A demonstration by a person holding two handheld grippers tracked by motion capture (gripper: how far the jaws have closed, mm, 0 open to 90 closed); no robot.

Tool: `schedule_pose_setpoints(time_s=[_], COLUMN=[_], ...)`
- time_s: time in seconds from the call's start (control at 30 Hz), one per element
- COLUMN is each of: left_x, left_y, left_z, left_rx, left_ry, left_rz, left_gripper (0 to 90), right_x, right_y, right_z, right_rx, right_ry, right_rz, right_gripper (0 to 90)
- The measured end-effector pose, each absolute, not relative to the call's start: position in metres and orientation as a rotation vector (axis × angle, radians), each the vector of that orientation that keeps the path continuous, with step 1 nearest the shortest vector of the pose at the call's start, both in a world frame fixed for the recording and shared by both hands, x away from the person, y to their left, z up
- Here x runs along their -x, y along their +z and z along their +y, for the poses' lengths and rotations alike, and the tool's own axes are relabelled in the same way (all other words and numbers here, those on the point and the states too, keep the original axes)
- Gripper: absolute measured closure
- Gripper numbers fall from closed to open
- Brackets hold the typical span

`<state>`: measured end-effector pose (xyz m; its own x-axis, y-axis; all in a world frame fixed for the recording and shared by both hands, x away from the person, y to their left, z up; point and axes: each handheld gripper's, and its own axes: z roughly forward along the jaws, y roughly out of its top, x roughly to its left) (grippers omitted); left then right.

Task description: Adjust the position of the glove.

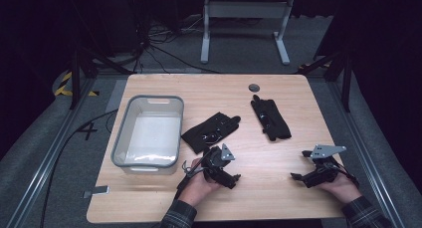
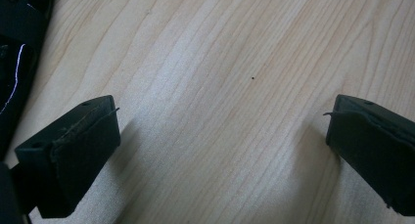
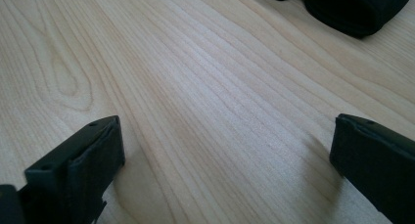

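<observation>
Two black gloves lie on the wooden table (image 1: 278,193). One glove (image 1: 210,131) is at the middle, the other glove (image 1: 270,118) lies to its right, farther back. A clear grey-rimmed bin (image 1: 122,133) stands empty at the left. My left gripper (image 1: 231,179) rests low over the table just in front of the middle glove, jaws wide apart over bare wood (image 2: 220,131); that glove's edge (image 2: 14,62) shows at the left. My right gripper (image 1: 297,177) is near the front right, open too, with bare wood (image 3: 225,136) between its jaws and a glove's cuff (image 3: 352,9) beyond.
A small round dark grommet (image 1: 254,87) sits in the table's far edge. A flat metal piece (image 1: 97,191) lies at the front left corner. Beyond the table stand a grey desk frame (image 1: 244,11) and loose cables (image 1: 149,39) on the floor.
</observation>
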<state>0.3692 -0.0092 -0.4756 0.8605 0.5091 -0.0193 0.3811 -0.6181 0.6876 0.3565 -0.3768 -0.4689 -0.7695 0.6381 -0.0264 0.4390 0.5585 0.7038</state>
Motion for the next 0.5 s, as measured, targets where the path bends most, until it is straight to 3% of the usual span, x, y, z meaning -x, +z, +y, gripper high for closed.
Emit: schedule_pose_setpoints(time_s=[0.23,0.5], left_x=[-0.37,-0.37], left_y=[-0.476,-0.476], left_z=[-0.009,-0.009], left_rx=[-2.308,-2.311], left_ry=[0.229,0.225], left_rz=[0.632,0.623], left_gripper=[0.0,0.0], right_x=[-0.357,-0.363], right_y=[-0.468,-0.458], right_z=[-0.377,-0.379], right_rx=[-0.888,-0.919], right_ry=[1.019,0.993], right_rz=[2.523,2.55], right_gripper=[1.6,24.5])
